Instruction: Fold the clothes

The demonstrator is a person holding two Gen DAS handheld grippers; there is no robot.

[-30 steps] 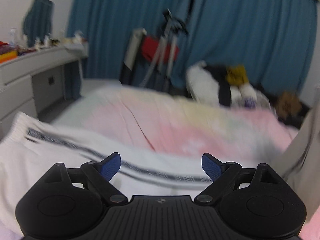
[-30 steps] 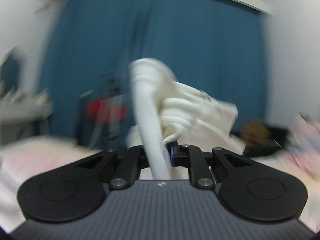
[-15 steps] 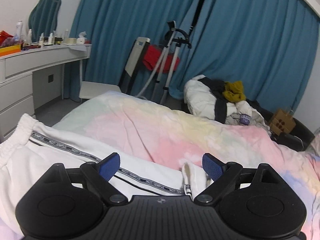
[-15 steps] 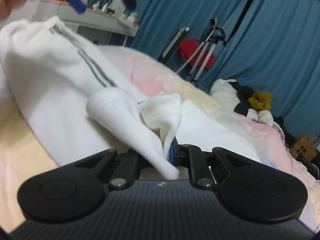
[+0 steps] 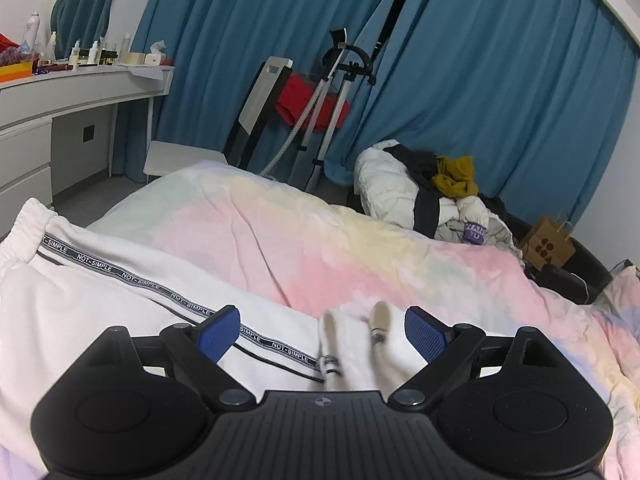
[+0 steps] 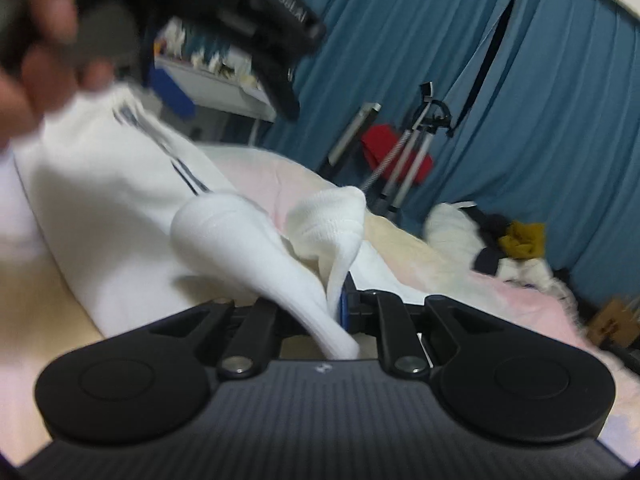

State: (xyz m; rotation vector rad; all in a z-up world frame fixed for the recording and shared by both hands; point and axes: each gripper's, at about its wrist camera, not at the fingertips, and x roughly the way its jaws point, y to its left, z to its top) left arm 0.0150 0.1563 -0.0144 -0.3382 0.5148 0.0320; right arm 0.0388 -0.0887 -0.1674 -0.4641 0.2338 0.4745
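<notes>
White track pants [image 5: 100, 292] with a black lettered side stripe lie across the pastel bedspread [image 5: 320, 240], elastic waistband at the far left. My left gripper [image 5: 322, 336] hovers over them, open, blue pads wide apart; the ribbed leg cuffs [image 5: 352, 344] lie between the pads, untouched. In the right wrist view my right gripper [image 6: 340, 304] is shut on the white ribbed cuff end of the pants [image 6: 316, 232], which bunches up above the jaws. The rest of the pants [image 6: 104, 184] stretches away to the upper left. The left gripper's body and a person's hand [image 6: 36, 60] show blurred at the top left.
A white dressing table [image 5: 60, 104] with bottles stands at the left. A garment steamer stand [image 5: 336, 92] with a red cloth is before the blue curtains [image 5: 500, 80]. A pile of clothes [image 5: 424, 192] and a brown paper bag [image 5: 548, 244] lie beyond the bed's far side.
My right gripper has come down and leftward with the cuff, laying the leg over the pants on the bed. The cuffs now appear between the left gripper's pads; that gripper barely moved.
</notes>
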